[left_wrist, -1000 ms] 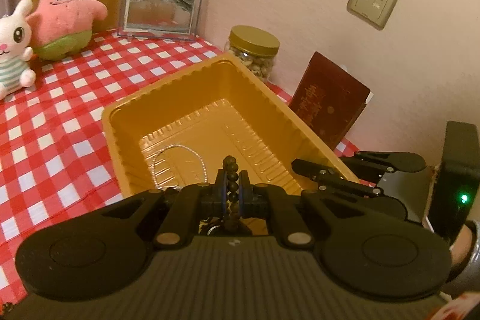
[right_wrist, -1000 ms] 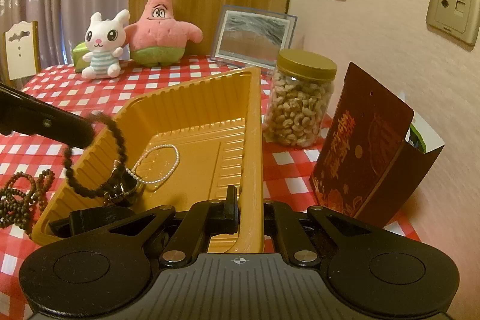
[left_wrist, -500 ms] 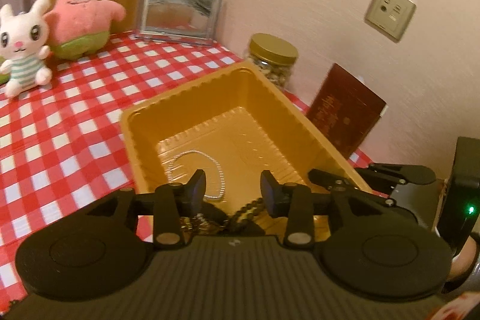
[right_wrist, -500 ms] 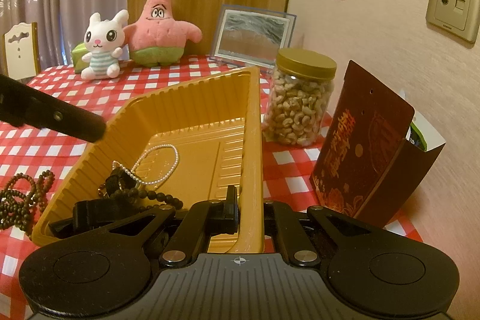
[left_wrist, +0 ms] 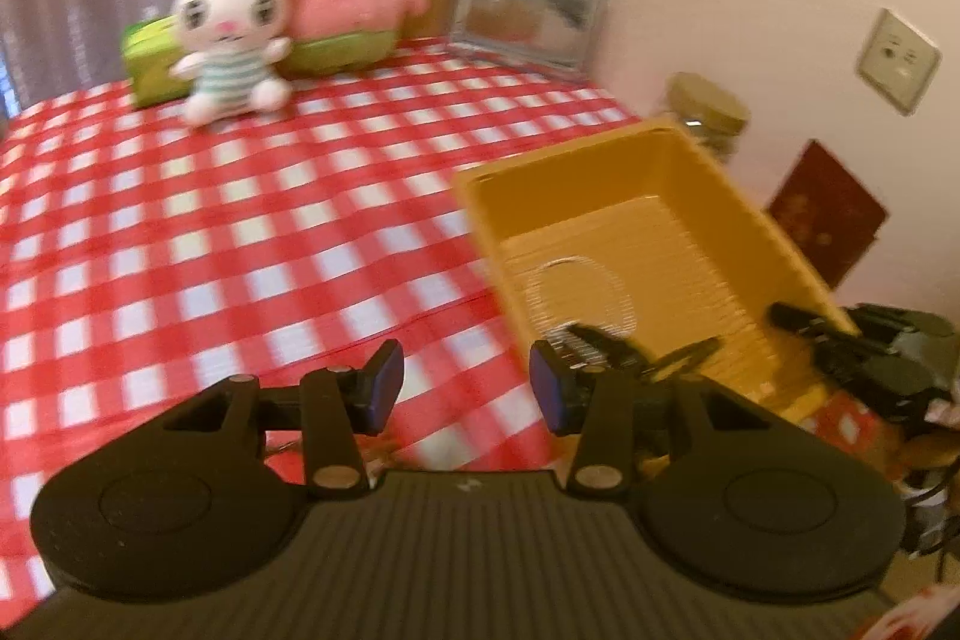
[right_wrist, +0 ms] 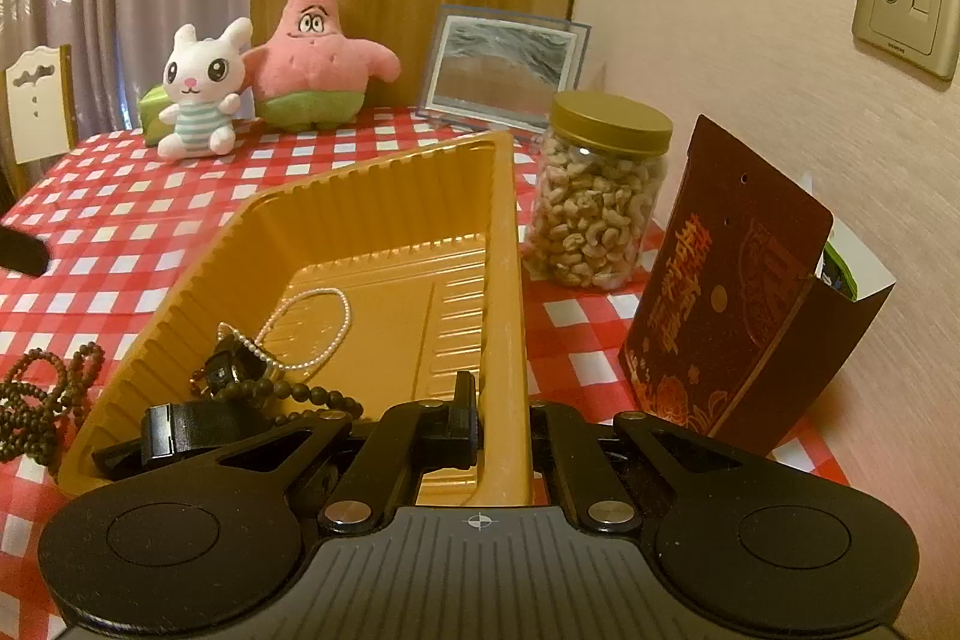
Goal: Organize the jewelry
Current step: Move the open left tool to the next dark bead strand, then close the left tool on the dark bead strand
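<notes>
A yellow plastic tray [right_wrist: 384, 184] stands on the red-checked cloth. My right gripper [right_wrist: 501, 421] is shut on its near right wall. In the tray lie a pearl necklace [right_wrist: 312, 322], a dark bead bracelet [right_wrist: 306, 393] and a black clip [right_wrist: 198, 424]. A brown bead string [right_wrist: 36, 400] lies on the cloth left of the tray. My left gripper [left_wrist: 467, 388] hangs over the cloth just left of the tray [left_wrist: 600, 154], its jaws opening with nothing between them. The left wrist view is blurred.
At the back stand a white rabbit plush [right_wrist: 201, 91], a pink starfish plush [right_wrist: 315, 52], a green box [left_wrist: 147, 61] and a picture frame [right_wrist: 504, 67]. A cashew jar [right_wrist: 600, 196] and a dark red paper bag [right_wrist: 732, 292] stand by the right wall.
My left gripper opened and let the dark bead bracelet fall into the tray, then swung left off the tray over the cloth. The right gripper kept still on the tray wall.
</notes>
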Action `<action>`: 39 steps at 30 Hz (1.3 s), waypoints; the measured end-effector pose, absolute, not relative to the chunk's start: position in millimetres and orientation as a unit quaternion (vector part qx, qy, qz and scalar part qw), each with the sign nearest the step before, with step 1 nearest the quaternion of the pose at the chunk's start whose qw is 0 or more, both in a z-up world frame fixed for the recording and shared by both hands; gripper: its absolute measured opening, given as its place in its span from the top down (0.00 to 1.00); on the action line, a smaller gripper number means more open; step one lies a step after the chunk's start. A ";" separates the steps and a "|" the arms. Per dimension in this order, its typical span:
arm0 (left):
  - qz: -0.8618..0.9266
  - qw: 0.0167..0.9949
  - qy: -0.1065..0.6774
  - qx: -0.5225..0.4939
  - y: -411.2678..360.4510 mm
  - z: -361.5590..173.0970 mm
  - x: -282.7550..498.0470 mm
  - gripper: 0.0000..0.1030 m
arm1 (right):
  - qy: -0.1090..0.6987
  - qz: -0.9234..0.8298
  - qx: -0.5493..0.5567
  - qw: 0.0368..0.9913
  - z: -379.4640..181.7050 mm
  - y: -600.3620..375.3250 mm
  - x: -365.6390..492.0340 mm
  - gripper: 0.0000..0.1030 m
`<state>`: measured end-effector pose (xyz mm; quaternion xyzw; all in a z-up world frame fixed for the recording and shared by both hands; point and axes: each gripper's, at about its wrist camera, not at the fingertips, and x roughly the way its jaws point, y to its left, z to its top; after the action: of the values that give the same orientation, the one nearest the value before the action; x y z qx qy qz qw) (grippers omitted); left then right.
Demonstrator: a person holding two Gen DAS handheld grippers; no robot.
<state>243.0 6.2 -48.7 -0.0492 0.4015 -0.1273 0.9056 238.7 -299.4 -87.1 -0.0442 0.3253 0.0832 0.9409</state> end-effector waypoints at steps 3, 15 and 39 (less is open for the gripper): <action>-0.100 0.906 0.408 -0.052 27.6 -53.3 236.6 0.59 | 0.325 0.083 -0.045 0.941 -87.0 -299.4 238.8 0.97; -0.051 0.898 0.435 -0.038 70.7 -76.5 205.4 0.61 | 0.325 0.084 -0.046 0.941 -87.3 -299.9 239.3 0.97; -0.019 0.859 0.500 -0.109 77.5 -126.2 244.0 0.74 | 0.323 0.084 -0.050 0.941 -86.2 -299.6 241.6 0.97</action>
<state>244.0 77.5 -126.2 -0.1089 0.4997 -0.0186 0.8591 241.6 -299.5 -86.2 -0.0501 0.3233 0.0845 0.9412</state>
